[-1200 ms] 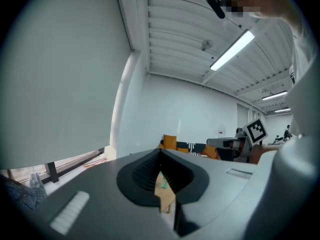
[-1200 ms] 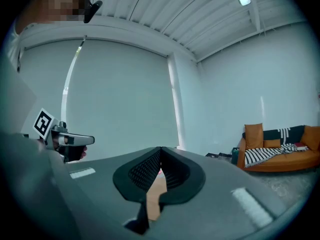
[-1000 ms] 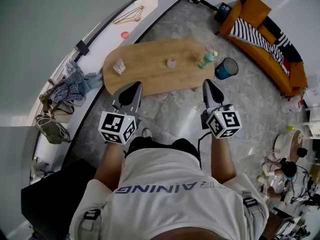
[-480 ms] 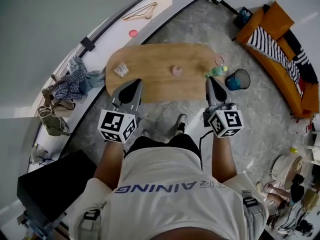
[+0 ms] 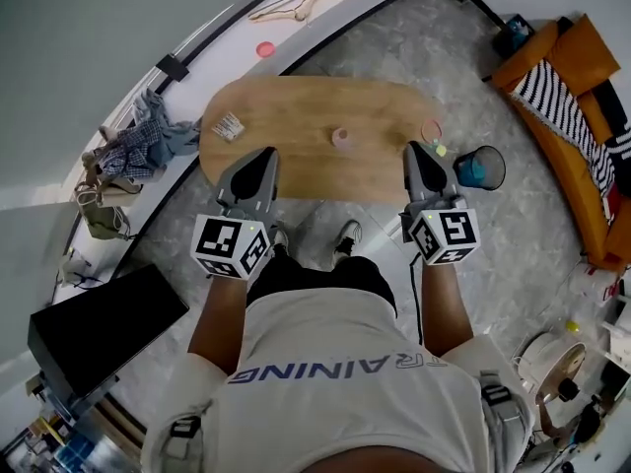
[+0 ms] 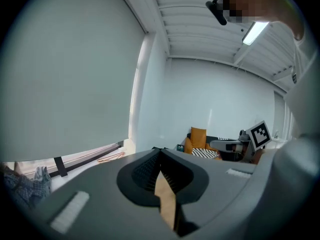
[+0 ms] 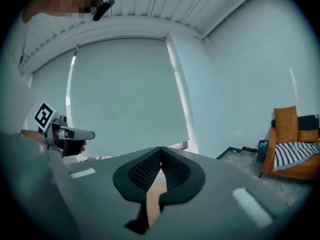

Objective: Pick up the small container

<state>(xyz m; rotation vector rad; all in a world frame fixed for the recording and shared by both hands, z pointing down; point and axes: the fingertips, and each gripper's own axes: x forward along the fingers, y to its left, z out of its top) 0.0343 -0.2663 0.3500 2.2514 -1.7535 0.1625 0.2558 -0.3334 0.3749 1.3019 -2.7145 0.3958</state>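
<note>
Grey marbled floor [image 5: 394, 28] surrounds an oval wooden bench [image 5: 296, 101], with an orange sofa [image 5: 582, 97] off at 2 o'clock and a blue bin [image 5: 480, 168] on the floor beside the bench's right end. The small container [image 5: 341, 136], taken here to be the pink pot, stands alone on the bench top at 12 o'clock from the person, a little toward the near edge. A clear faceted glass [image 5: 229, 126] sits well apart at 10 o'clock, and a pink ring [image 5: 431, 129] lies near the right end.

By the look of it this is the approach: nothing is grasped, and both tools are held out over the bench's near edge, short of the pot. The left hand-held gripper [image 5: 262, 156] has the pot at its 2 o'clock; the right hand-held gripper [image 5: 414, 151] has it at its 10 o'clock.

Each gripper view shows its own jaws pressed together at the tips, with only the bench showing through the slit below and nothing between them. Both are empty and touch nothing.

The next move would call for choosing one gripper, spreading its jaws wider than the pot, then bringing it forward and down so the pads straddle the pot's sides before closing.
</note>
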